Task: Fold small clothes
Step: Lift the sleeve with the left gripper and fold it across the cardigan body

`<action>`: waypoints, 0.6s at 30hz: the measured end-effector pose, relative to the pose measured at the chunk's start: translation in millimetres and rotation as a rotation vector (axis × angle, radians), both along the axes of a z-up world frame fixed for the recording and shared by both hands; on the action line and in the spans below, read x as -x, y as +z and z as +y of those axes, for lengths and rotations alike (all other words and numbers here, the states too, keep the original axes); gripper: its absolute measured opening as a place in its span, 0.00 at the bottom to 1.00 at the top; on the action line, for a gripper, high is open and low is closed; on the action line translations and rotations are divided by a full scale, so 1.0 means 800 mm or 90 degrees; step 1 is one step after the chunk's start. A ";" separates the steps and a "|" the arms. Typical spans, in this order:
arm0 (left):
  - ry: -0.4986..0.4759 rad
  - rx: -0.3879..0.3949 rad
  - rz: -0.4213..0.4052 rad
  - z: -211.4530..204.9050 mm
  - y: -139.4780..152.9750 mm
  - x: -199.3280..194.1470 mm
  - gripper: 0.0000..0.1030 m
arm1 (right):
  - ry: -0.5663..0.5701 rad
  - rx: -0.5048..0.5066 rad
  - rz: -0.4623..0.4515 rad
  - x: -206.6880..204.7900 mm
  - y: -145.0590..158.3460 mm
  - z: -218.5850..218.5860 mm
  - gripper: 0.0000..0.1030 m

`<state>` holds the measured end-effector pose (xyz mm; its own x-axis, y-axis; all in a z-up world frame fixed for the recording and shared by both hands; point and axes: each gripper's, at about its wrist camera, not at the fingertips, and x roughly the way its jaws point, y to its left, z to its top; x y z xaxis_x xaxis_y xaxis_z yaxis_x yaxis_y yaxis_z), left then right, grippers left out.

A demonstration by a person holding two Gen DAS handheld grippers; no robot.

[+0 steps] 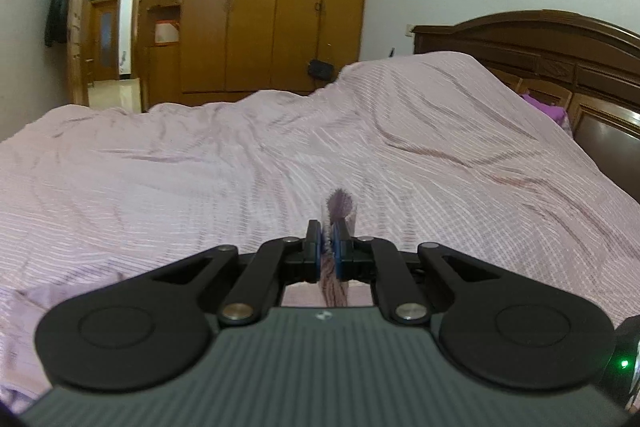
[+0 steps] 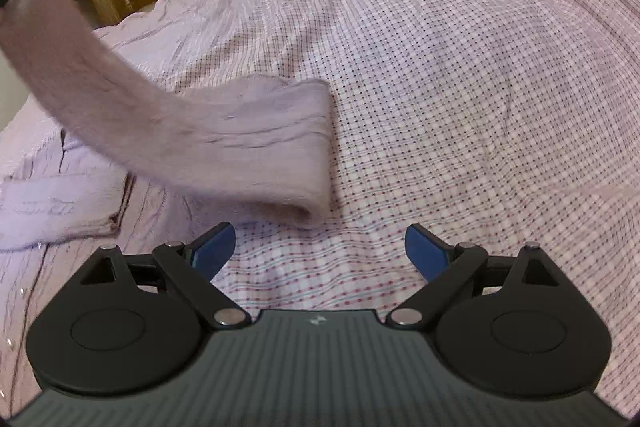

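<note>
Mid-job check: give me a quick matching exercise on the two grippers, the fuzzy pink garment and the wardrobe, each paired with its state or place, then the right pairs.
Things:
1. left gripper
2. right gripper
3. fuzzy pink garment
4. wardrobe

States or places:
A. jaws wide apart, nothing between them
B. against the far wall, doors closed
C. one end lifted, the other end resting on the bed cover
D. shut on a strip of fuzzy cloth

Pairs: 1-D, 2-A, 3-C, 4-B
</note>
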<state>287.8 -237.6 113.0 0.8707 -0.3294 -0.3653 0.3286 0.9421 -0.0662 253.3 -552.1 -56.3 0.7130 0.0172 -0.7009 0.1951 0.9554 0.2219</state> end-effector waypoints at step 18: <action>0.002 0.003 0.234 0.108 -0.100 -0.079 0.10 | 0.058 0.056 0.007 -0.018 -0.017 0.067 0.94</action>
<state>351.3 -151.1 32.9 0.6830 -0.3296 -0.6518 0.2791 0.9424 -0.1841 267.7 -498.2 -70.0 0.7034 0.0194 -0.7105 0.1082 0.9851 0.1340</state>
